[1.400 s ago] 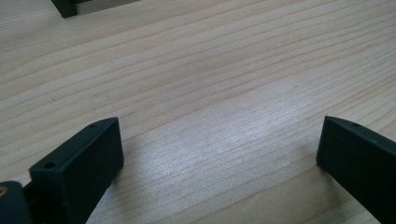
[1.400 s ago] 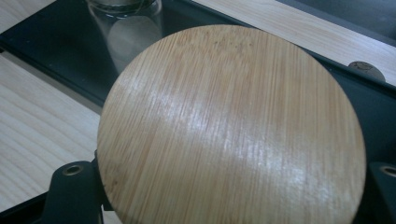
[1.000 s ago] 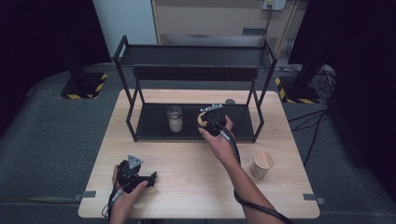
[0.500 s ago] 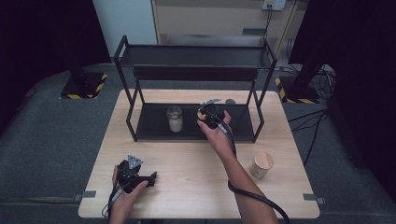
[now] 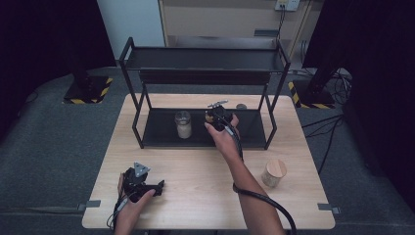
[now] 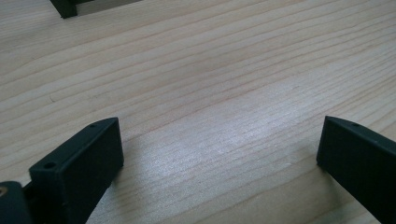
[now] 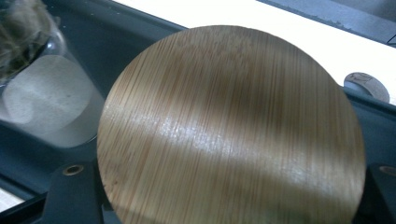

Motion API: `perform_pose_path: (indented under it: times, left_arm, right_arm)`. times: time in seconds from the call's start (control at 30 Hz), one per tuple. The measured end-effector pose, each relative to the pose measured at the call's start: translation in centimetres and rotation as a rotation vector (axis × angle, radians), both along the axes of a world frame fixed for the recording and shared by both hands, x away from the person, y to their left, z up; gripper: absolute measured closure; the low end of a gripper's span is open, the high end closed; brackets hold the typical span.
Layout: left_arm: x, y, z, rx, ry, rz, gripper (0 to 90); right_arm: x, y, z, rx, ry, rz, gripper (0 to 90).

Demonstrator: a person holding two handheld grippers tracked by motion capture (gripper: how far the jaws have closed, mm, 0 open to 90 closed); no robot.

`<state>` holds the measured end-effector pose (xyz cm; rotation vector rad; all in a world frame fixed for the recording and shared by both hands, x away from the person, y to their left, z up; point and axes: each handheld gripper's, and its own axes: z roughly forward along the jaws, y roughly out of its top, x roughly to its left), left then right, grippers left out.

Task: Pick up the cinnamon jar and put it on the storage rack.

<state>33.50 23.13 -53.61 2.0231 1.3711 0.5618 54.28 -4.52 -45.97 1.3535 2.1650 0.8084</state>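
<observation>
A round bamboo lid (image 7: 233, 126) sits between the jaws of my right gripper (image 7: 229, 186), which is shut on it; whatever is under the lid is hidden. From above, the right gripper (image 5: 217, 115) reaches into the lower shelf (image 5: 161, 132) of a black two-tier rack (image 5: 205, 58), just right of a glass jar (image 5: 183, 124) with pale contents. That jar (image 7: 42, 102) appears at the left of the right gripper view. My left gripper (image 5: 155, 187) rests on the wooden table (image 5: 195, 196) near its front left, jaws open over bare wood (image 6: 219, 140).
A second jar with a bamboo lid (image 5: 274, 172) stands on the table at the front right. A small grey disc (image 5: 241, 106) lies on the table behind the rack's right end. The rack's uprights and upper shelf close in the lower shelf.
My right hand has pushed a little farther into the lower shelf and slightly down, still holding the bamboo lid. The left hand has stayed put.
</observation>
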Motion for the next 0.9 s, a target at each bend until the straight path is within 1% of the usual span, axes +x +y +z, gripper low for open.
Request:
perform_pose_path:
  times: [0.1, 0.23, 0.27, 0.43, 0.7, 0.77, 0.9]
  left_arm:
    - [0.0, 0.0, 0.0, 0.0, 0.0, 0.0, 0.0]
    - [0.0, 0.0, 0.0, 0.001, 0.0, 0.0, 0.0]
    - [0.0, 0.0, 0.0, 0.001, 0.0, 0.0, 0.0]
    - [0.0, 0.0, 0.0, 0.0, 0.0, 0.0, 0.0]
    - [0.0, 0.0, 0.0, 0.0, 0.0, 0.0, 0.0]
    - [0.0, 0.0, 0.0, 0.0, 0.0, 0.0, 0.0]
    - [0.0, 0.0, 0.0, 0.0, 0.0, 0.0, 0.0]
  right_arm:
    - [0.3, -0.1, -0.1, -0.001, 0.0, -0.007, 25.3]
    - [0.6, -0.2, -0.3, 0.012, 0.005, -0.021, 25.3]
    - [0.7, -0.2, -0.3, 0.007, 0.006, -0.019, 25.3]
    - [0.7, 0.3, -0.2, 0.02, 0.003, -0.014, 25.3]
    - [0.9, 0.7, -0.7, 0.022, 0.016, -0.019, 25.3]
    - [0.9, 0.8, -0.9, 0.019, 0.013, -0.017, 25.3]
    - [1.1, 0.8, -1.3, 0.024, 0.022, -0.027, 25.3]
